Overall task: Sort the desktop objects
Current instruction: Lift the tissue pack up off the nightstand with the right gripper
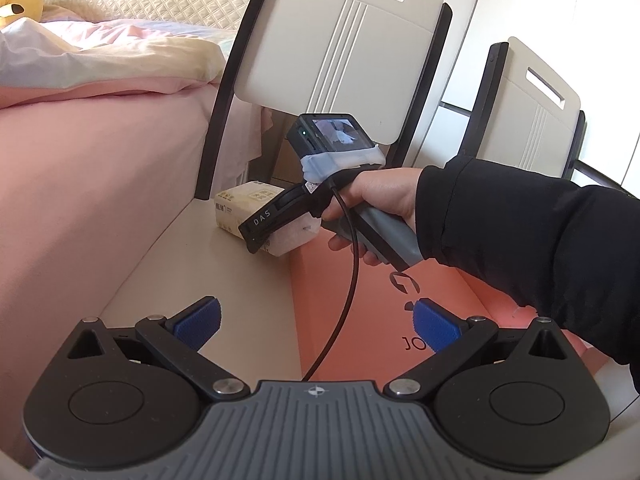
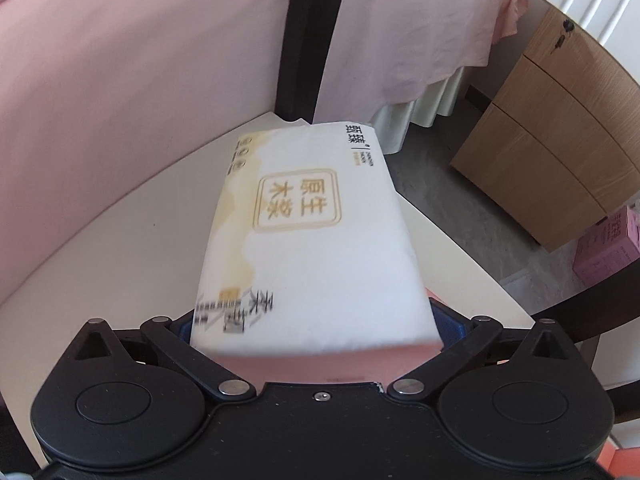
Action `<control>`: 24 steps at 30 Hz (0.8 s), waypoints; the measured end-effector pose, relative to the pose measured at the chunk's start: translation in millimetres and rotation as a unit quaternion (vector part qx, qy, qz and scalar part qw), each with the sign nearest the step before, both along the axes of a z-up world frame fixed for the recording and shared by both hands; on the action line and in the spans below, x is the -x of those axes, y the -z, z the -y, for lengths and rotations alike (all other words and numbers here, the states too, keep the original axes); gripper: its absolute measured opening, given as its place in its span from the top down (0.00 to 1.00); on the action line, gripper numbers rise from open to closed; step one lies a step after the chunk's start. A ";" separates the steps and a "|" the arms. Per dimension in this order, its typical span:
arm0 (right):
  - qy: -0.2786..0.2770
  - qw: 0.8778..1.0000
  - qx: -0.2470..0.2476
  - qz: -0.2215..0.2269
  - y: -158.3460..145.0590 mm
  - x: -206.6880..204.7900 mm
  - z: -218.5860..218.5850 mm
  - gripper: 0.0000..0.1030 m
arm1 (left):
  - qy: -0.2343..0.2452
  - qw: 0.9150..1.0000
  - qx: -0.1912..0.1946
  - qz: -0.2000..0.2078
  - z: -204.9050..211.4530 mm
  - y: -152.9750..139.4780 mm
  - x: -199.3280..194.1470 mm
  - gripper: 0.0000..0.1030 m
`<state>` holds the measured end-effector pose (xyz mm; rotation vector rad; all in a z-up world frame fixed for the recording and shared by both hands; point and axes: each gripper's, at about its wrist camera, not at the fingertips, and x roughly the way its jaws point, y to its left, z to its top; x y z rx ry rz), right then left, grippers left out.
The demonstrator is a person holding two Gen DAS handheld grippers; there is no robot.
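A white and yellow tissue pack (image 2: 308, 232) lies on the cream table (image 2: 120, 260), its near end resting over the edge of an orange box (image 2: 280, 368). My right gripper (image 2: 316, 328) straddles that near end with its jaws spread wide, blue pads (image 2: 450, 326) just outside the pack's sides; it looks open around the pack. In the left wrist view a hand in a black sleeve holds the right gripper (image 1: 276, 232) tilted down over the tissue pack (image 1: 236, 208). My left gripper (image 1: 318, 320) hovers open and empty above the orange box (image 1: 316, 292) and the table (image 1: 224, 280).
A bed with a pink sheet (image 1: 80, 200) borders the table's left and far sides. Two white chairs (image 1: 340, 52) stand behind the table. A wooden cabinet (image 2: 540, 152) and a pink carton (image 2: 608, 248) sit on the floor to the right. A black cable (image 1: 344, 300) crosses the orange box.
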<state>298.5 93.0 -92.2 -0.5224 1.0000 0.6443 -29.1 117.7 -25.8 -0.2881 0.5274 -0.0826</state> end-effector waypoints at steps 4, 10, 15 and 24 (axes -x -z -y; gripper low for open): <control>0.000 1.000 -0.013 0.010 -5.0 4.4 10.1 0.01 | 0.002 1.000 0.000 0.000 0.3 -0.2 0.1 0.00; -0.004 0.999 -0.030 0.012 -27.0 3.7 15.9 0.01 | 0.003 1.000 -0.001 0.001 0.8 0.4 0.0 0.00; -0.011 0.999 -0.029 0.019 -37.7 -0.9 3.7 0.01 | 0.003 1.000 -0.001 0.000 1.9 1.5 0.9 0.00; -0.026 0.997 0.026 0.068 -20.4 -12.2 -44.1 0.01 | 0.003 1.000 0.005 -0.001 0.4 0.8 0.8 0.00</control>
